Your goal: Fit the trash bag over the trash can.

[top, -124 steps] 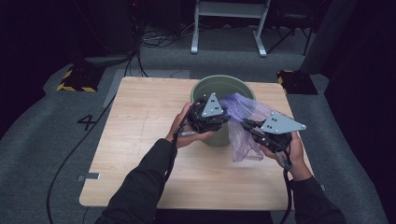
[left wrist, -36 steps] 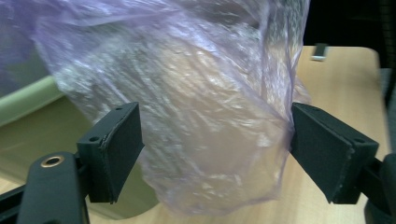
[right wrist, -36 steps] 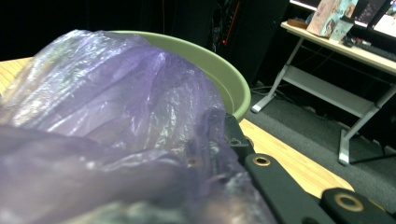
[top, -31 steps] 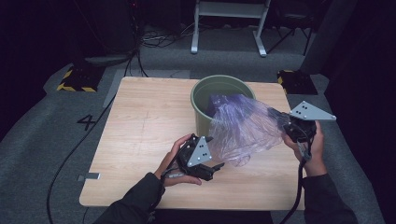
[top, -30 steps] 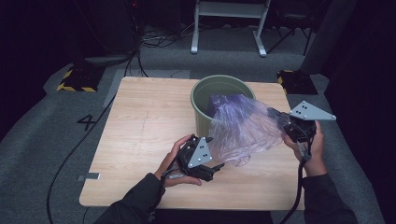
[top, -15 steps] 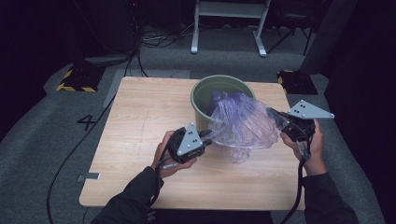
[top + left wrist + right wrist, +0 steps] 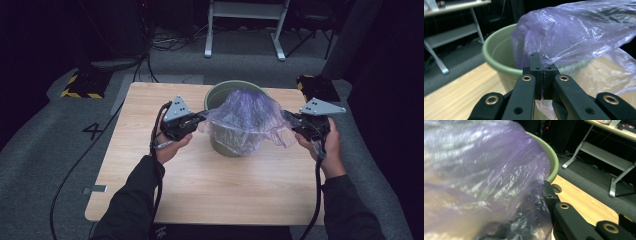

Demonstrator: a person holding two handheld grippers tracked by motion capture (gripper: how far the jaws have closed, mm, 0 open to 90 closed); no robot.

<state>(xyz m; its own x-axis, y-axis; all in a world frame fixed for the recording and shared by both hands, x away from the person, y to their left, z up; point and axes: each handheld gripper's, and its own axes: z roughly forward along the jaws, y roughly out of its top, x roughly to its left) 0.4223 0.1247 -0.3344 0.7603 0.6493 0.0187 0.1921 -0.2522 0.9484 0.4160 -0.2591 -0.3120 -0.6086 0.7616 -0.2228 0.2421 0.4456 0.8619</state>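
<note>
Now both edges of the thin, translucent purple plastic bag [image 7: 246, 116] are held. The left tongs [image 7: 199, 120] have just been closing, and in the left gripper view their black jaws stand pressed together on a pinch of the bag's film [image 7: 543, 65]; a second ago they lay open and low on the pale wooden desk [image 7: 150, 150], away from the bag. The right tongs [image 7: 296, 131] stay clamped on the opposite edge, film bunched over the jaw in the right gripper view [image 7: 534, 202]. The bag now hangs stretched between the two tongs, spread above the round, pale green plastic bin [image 7: 220, 92], which stands on the far middle of the desk. Earlier the bag sagged from the right side alone, in front of the bin. Judgement: with the mouth pulled wide over the rim, the bag looks ready to be lowered into the bin as a liner; the film is slack and slippery, so an uneven pull might tear it or free an edge.
</note>
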